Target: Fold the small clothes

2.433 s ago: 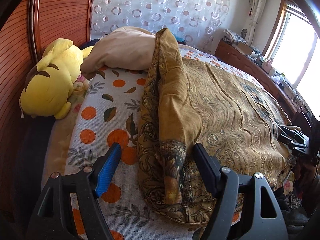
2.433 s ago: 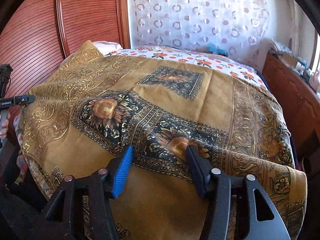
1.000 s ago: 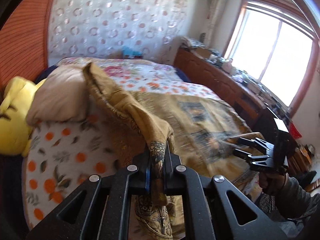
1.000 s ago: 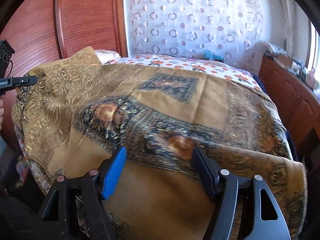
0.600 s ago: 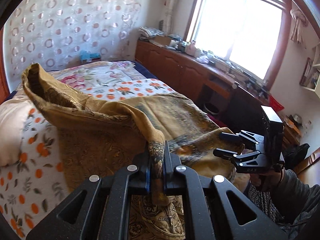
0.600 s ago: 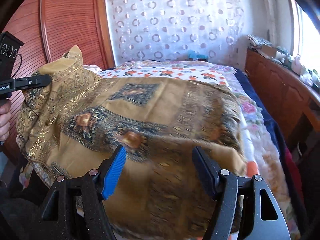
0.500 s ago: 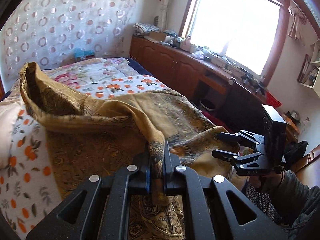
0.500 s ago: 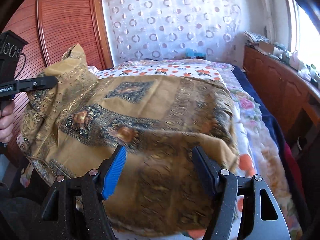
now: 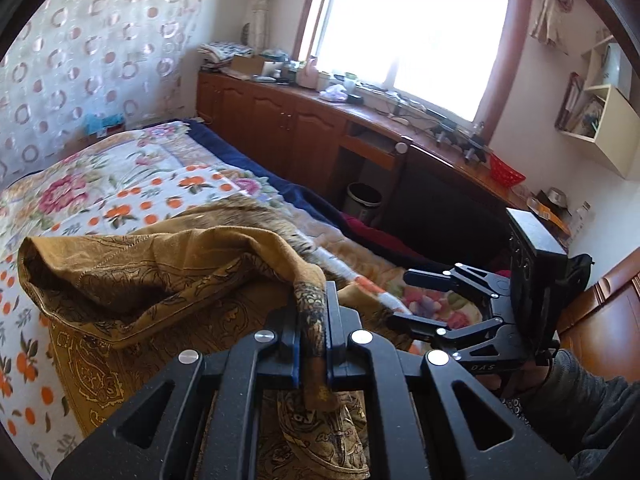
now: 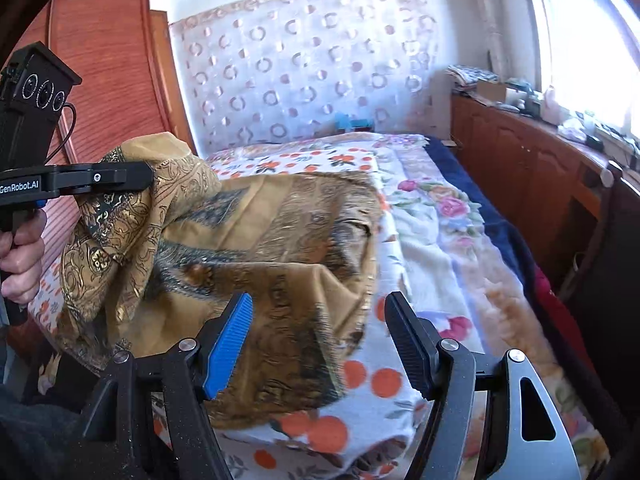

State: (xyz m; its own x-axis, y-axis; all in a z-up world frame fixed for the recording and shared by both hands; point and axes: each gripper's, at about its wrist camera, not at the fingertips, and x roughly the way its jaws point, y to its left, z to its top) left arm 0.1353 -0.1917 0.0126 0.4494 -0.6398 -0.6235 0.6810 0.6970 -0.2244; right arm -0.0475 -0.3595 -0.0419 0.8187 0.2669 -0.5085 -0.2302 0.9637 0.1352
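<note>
A mustard-gold patterned cloth (image 10: 280, 236) lies bunched on the bed; it also shows in the left wrist view (image 9: 132, 276). My left gripper (image 9: 313, 312) is shut on a corner of the cloth and holds it lifted above the bed; it shows from the side in the right wrist view (image 10: 144, 178). My right gripper (image 10: 320, 332) is open and empty, just above the cloth's near edge. It also shows in the left wrist view (image 9: 400, 296), open, to the right of the lifted corner.
The bed (image 10: 432, 240) has an orange-dotted and floral cover. A wooden headboard (image 10: 116, 80) stands at the left. Wooden cabinets (image 9: 288, 128) with clutter run under the window. A small bin (image 9: 362, 200) stands on the floor beside the bed.
My left gripper closed on the cloth corner, lifted it and carried it to the right across the bed, so the cloth has bunched up. My right gripper stayed open and shifted right.
</note>
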